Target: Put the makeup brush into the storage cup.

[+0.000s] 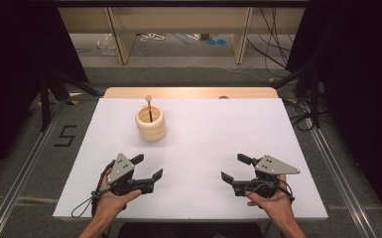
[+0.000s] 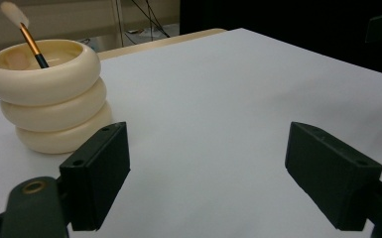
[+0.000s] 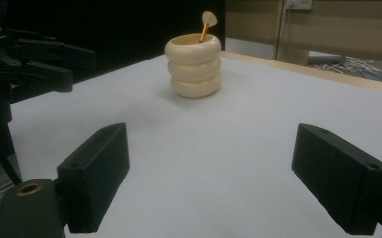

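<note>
My left gripper (image 1: pixel 146 167) rests low over the white tabletop (image 1: pixel 203 134), its fingers (image 2: pixel 96 173) spread wide with nothing but bare surface between them. Ahead of those fingers and a little to their left stands the cream holder (image 1: pixel 151 123), a cup shaped like three stacked rings, upright and well apart from the fingertips. A brush (image 1: pixel 149 107) with an orange and black handle leans inside it, its pale tuft sticking up above the rim. In the left gripper view the holder (image 2: pixel 49 94) sits just beyond my left finger. My right gripper (image 1: pixel 236 168) rests near the tabletop's near edge, its fingers (image 3: pixel 94 173) also spread wide and empty. From there the holder (image 3: pixel 194 65) lies far ahead, between the two fingers' lines, with my left gripper off to the side.
</note>
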The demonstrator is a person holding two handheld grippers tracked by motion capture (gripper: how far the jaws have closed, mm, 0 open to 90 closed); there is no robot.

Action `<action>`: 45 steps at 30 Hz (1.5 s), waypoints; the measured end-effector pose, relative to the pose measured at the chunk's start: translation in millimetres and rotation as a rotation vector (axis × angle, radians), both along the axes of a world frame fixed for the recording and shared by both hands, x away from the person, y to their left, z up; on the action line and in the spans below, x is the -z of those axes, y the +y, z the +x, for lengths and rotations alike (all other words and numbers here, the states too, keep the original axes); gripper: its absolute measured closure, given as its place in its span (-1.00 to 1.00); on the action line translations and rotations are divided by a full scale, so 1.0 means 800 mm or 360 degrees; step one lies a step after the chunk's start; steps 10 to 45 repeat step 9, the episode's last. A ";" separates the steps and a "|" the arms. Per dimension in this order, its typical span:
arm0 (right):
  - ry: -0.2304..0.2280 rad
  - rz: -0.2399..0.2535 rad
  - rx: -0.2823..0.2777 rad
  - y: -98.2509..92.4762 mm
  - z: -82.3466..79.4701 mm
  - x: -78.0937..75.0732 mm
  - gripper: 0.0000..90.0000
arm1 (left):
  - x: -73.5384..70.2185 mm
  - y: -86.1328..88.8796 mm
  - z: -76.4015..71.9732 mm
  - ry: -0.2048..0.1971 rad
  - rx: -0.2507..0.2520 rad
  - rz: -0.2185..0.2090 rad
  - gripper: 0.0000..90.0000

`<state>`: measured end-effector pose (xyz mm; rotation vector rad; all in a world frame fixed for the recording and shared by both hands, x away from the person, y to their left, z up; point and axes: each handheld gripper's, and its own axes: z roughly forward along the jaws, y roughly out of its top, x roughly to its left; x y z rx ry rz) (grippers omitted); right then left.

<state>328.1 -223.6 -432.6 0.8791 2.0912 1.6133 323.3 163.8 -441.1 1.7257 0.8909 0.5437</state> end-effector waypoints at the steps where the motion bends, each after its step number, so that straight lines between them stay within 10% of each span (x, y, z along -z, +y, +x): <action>1: 0.0005 -0.0009 0.0004 -0.001 0.000 0.000 -0.65 | 0.000 0.000 0.000 0.0003 -0.0003 -0.0003 -0.61; 45: 0.0006 -0.0012 -0.0002 0.000 -0.001 0.000 -0.65 | 0.000 0.001 0.001 -0.0001 -0.0007 0.0001 -0.61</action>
